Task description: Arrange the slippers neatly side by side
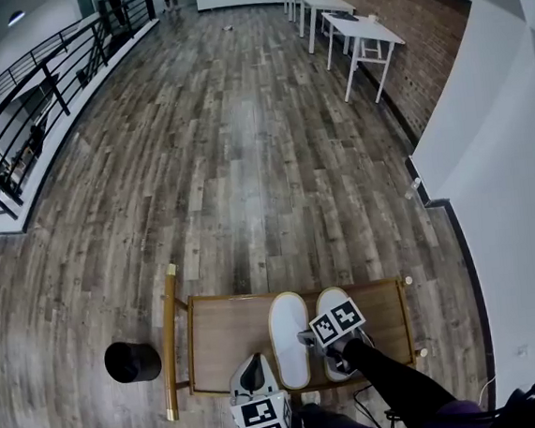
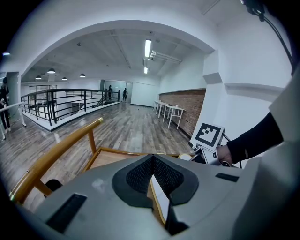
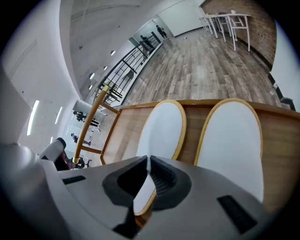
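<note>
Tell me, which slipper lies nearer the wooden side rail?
The left slipper: only bare board separates it from the rail, while the other slipper lies beyond it.

I see a wooden bench (image 1: 224,344). Two white slippers (image 1: 289,338) lie side by side on its right half.

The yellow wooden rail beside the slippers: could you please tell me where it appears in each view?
Head view: the yellow wooden rail runs vertically at lower left.
Left gripper view: the rail slants up across the lower left.
Right gripper view: the rail rises left of centre.
Shared landmark: white tables by the brick wall.
</note>
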`<action>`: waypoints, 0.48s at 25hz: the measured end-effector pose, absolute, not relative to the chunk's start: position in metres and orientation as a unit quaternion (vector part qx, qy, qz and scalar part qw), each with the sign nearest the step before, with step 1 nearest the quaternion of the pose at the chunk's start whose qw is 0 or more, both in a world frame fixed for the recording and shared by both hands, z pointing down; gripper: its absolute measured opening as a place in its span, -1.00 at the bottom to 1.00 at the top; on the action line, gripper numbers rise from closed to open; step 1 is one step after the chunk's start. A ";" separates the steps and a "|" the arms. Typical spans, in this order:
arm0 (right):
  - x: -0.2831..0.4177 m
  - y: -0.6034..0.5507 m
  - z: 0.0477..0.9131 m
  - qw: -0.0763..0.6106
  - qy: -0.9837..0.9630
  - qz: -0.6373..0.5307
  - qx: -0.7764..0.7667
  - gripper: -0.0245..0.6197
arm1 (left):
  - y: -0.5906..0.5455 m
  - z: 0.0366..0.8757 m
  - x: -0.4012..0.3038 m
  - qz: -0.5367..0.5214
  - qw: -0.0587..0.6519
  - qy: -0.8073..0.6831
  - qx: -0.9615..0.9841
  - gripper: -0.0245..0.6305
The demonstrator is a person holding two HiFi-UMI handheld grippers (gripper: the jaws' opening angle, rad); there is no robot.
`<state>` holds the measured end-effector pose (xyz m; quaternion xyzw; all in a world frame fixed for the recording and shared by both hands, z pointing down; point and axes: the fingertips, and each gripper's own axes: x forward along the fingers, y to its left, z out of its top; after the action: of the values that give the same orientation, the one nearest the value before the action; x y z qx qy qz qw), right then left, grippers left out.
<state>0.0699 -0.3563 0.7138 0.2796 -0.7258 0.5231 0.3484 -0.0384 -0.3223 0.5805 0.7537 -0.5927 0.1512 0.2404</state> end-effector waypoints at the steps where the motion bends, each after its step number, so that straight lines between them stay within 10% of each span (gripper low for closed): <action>1: 0.071 -0.356 0.714 0.350 -0.723 0.526 0.280 -0.89 | -0.323 0.580 -0.037 0.151 0.241 -0.592 0.754 -0.93; 12: 0.076 -0.351 0.705 0.361 -0.728 0.510 0.280 -0.82 | -0.325 0.578 -0.027 0.148 0.240 -0.587 0.759 -0.93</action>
<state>0.0763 -0.3506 0.7050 0.2805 -0.7281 0.5105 0.3614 -0.0268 -0.3250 0.5777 0.7592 -0.5865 0.1483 0.2401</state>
